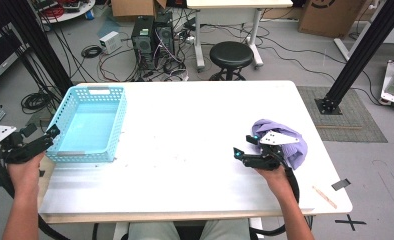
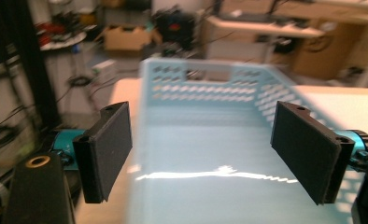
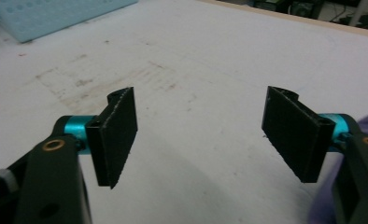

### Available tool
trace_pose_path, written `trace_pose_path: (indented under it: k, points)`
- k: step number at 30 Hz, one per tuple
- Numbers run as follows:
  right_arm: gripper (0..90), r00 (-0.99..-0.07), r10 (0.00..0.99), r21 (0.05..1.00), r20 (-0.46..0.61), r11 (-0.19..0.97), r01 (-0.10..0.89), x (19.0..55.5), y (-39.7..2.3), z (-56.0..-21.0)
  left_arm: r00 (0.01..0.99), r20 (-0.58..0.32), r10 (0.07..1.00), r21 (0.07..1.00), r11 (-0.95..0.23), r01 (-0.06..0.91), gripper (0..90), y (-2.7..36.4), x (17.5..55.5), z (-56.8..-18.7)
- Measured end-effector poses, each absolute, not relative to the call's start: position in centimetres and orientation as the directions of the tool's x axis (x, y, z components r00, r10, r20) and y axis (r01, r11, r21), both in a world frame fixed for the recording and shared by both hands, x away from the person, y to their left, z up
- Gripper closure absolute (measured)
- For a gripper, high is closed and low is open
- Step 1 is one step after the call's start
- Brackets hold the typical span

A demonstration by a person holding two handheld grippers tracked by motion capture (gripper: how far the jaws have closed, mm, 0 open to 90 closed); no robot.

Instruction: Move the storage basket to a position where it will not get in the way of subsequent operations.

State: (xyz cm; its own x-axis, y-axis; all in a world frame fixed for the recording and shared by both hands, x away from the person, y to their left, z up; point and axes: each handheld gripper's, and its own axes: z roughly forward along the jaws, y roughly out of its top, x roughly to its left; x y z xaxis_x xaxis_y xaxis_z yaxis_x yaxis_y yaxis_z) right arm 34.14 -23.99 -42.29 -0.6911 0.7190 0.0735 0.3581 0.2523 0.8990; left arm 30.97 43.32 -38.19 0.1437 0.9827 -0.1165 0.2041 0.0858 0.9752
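Basket [image 1: 91,124], light blue and perforated, sits at the desk's [image 1: 195,130] left edge in the high view, empty as far as I can see; the lilac cloth [image 1: 290,137] lies bunched at the right, just beside the right gripper [image 1: 246,146]. A good next move, I judge, is pinching the cloth at a raised fold.

In the left gripper view, the left gripper [image 2: 203,149] has its fingers spread wide, holding nothing, over the blurred basket floor.

In the right gripper view, the fingers stand wide apart and empty over bare desk, cloth at the edge.
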Motion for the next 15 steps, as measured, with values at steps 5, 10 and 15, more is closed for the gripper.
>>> trace_pose_path:
  k: [5, 10, 15]
  points:
    - [20.8, -0.638, 0.767, 0.891, 0.075, 0.236, 0.388, 34.1, -25.7, -42.3, 0.229, -0.115, 0.967, 0.986, 0.084, 0.141, 20.7, 40.4, 30.0, -37.7]
    - [20.8, -0.625, 0.776, 0.885, 0.083, 0.231, 0.404, 34.0, -26.8, -42.3, 0.327, -0.128, 0.936, 0.986, 0.084, 0.147, 20.6, 36.8, 30.0, -37.4]
    - [20.8, -0.614, 0.784, 0.888, 0.085, 0.221, 0.404, 34.2, -27.3, -42.2, 0.387, -0.100, 0.917, 0.986, 0.039, 0.163, 20.6, 33.9, 30.8, -37.8]
